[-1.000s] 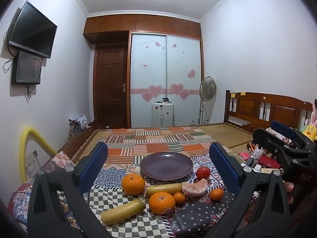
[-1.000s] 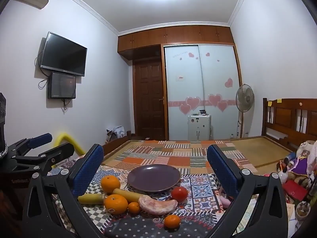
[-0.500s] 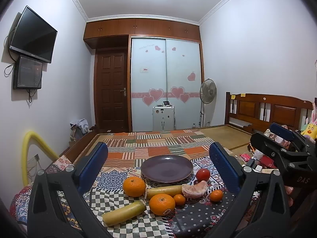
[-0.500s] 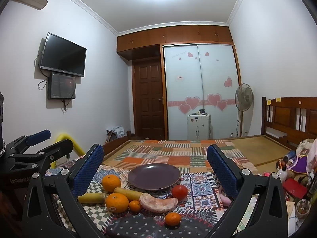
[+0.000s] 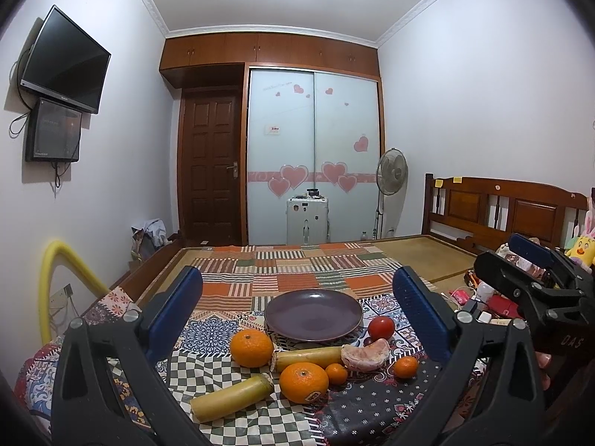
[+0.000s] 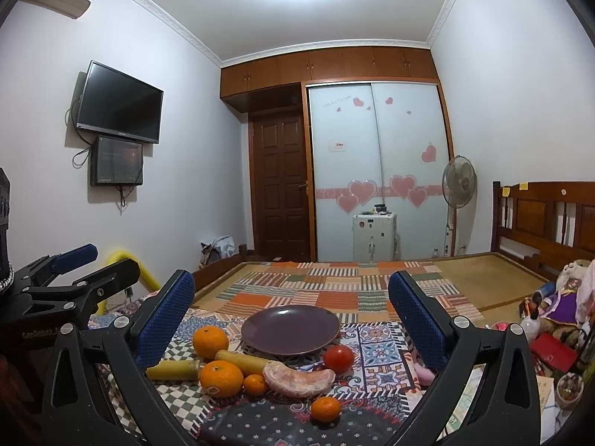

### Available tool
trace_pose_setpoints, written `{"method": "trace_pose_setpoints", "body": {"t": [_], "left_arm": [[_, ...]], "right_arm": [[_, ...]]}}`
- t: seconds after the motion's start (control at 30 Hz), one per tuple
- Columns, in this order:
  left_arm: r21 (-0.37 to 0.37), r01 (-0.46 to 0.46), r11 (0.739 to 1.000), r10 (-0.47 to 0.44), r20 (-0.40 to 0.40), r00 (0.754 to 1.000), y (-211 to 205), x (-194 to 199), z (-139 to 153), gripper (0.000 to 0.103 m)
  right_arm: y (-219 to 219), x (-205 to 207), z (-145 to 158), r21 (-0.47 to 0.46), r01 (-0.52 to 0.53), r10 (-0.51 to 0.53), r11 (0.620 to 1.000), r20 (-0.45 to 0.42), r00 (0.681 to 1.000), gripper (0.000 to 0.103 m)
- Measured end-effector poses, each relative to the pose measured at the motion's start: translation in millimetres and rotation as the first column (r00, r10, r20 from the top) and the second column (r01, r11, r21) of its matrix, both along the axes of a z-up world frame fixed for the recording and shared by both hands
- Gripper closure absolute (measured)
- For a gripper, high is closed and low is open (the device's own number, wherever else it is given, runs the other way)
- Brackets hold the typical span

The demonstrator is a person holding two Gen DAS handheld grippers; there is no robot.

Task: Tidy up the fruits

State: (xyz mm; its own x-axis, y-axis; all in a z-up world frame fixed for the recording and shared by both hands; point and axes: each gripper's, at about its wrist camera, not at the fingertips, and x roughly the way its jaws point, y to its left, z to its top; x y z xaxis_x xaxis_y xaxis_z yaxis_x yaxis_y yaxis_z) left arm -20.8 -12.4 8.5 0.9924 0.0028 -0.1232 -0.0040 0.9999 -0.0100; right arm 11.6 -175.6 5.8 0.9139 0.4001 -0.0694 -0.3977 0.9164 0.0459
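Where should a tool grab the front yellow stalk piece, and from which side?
Grip the front yellow stalk piece at mid-length, coming from above with the fingers straddling its narrow width. It lies flat on the cloth, slanted, a long cylinder with free space on both long sides. Its right end sits close to the stickered orange, so I'd avoid that end.

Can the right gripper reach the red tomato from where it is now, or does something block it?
Probably yes. The right gripper is open and empty, and the tomato lies in the open beside the plate, with nothing above it.
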Motion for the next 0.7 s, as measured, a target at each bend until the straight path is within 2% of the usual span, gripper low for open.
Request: {"method": "trace_pose_setpoints", "body": {"t": [0.7], "left_arm": [[-0.003,0.003,1.0,-0.003,-0.001,1.0,0.9,1.1,-1.8,0.0]], "right_arm": [[1.1,0.2,-1.1,0.004,-0.002,0.002,1.0,-0.007,1.0,0.0]]}}
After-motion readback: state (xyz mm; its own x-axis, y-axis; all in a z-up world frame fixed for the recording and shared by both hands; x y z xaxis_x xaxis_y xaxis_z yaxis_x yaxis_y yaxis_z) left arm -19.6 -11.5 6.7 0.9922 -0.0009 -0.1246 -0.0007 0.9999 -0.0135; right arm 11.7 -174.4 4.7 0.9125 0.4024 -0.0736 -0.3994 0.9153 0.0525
